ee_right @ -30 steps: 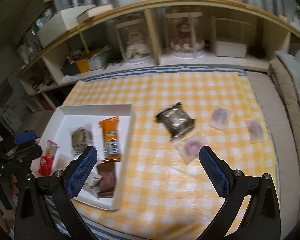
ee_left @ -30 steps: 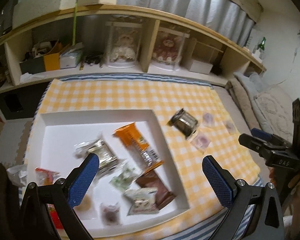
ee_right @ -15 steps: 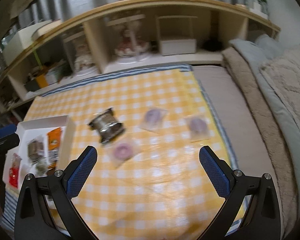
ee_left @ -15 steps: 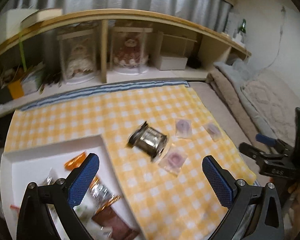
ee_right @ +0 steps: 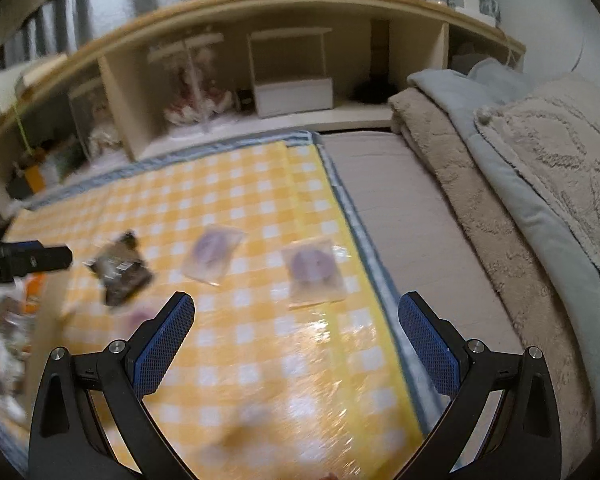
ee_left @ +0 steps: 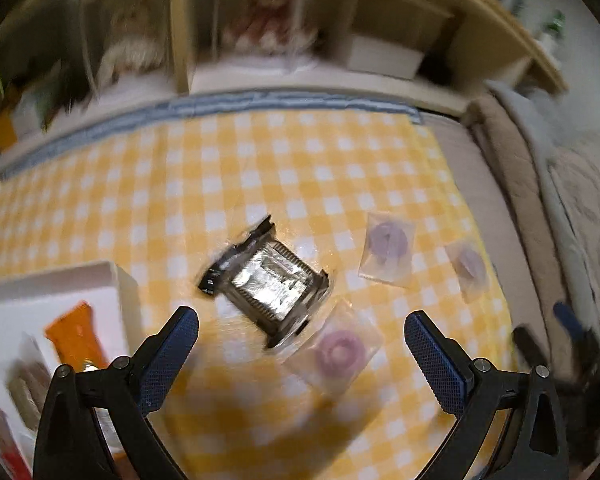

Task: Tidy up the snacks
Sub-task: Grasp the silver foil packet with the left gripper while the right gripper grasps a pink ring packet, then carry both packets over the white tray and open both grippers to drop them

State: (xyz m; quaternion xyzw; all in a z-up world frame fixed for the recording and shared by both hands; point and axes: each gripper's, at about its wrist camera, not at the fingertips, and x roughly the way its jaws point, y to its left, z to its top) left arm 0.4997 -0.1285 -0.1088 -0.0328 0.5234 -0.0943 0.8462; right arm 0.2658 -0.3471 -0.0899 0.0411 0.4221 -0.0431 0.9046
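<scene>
A silver foil snack pack (ee_left: 269, 283) lies on the yellow checked cloth (ee_left: 260, 168), just ahead of my open, empty left gripper (ee_left: 300, 330). A clear packet with a pink ring (ee_left: 338, 354) lies beside it, between the fingers. Two clear packets with purple rings (ee_left: 388, 246) (ee_left: 469, 265) lie further right. In the right wrist view my right gripper (ee_right: 296, 320) is open and empty, just short of the rightmost purple packet (ee_right: 315, 271). The other purple packet (ee_right: 213, 253) and the foil pack (ee_right: 119, 268) lie to its left. The white tray (ee_left: 112, 280) at left holds an orange pack (ee_left: 78, 338) and other snacks.
A wooden shelf unit (ee_right: 260, 60) with dolls in clear cases and a white box runs along the back. Folded blankets and a pillow (ee_right: 540, 168) lie to the right of the cloth. The left gripper's tip (ee_right: 24, 258) shows at the left edge.
Both grippers have swung right and lower, away from the tray toward the loose packets. The foil pack now sits close before the left gripper, the rightmost purple packet before the right. Both stay open.
</scene>
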